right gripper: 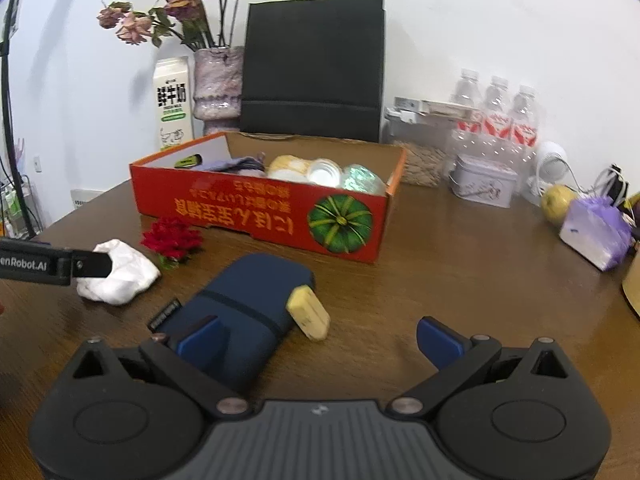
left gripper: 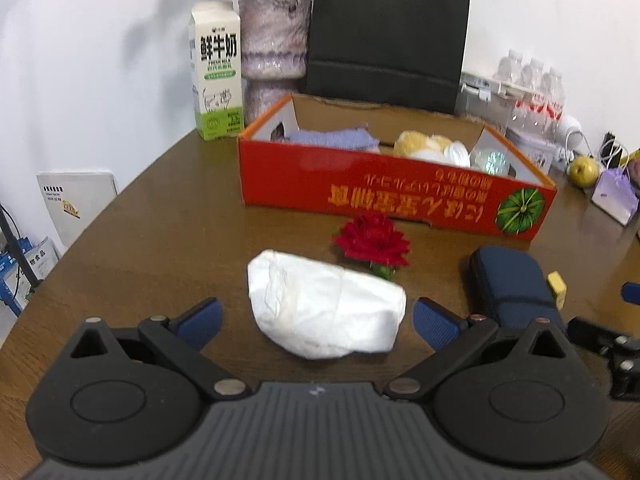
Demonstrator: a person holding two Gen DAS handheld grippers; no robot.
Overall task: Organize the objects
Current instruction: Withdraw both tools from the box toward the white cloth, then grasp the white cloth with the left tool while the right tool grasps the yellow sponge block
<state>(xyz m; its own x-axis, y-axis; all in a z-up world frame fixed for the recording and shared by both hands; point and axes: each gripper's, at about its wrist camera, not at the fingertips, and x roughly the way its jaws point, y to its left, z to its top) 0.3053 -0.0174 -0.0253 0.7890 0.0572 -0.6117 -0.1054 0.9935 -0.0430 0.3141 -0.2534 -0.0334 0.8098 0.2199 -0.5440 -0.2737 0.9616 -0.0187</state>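
Observation:
A white crumpled packet (left gripper: pixel 326 306) lies on the brown table between the open fingers of my left gripper (left gripper: pixel 318 322); I cannot tell if the fingers touch it. It also shows in the right wrist view (right gripper: pixel 120 272). Behind it lies a red flower (left gripper: pixel 374 242) (right gripper: pixel 171 240). A dark blue pouch (left gripper: pixel 514 286) (right gripper: pixel 244 312) lies to the right, with a yellow block (right gripper: pixel 309 312) (left gripper: pixel 557 285) beside it. My right gripper (right gripper: pixel 320 342) is open and empty just in front of the pouch and block. A red cardboard box (left gripper: pixel 384 196) (right gripper: pixel 260 216) holds several items.
A milk carton (left gripper: pixel 217 72), a vase of dried flowers (left gripper: pixel 274 52) and a black paper bag (left gripper: pixel 386 36) stand behind the box. Water bottles (right gripper: pixel 496 116), a tin (right gripper: pixel 482 180), a pear (right gripper: pixel 558 204) and a purple packet (right gripper: pixel 594 236) sit at the right.

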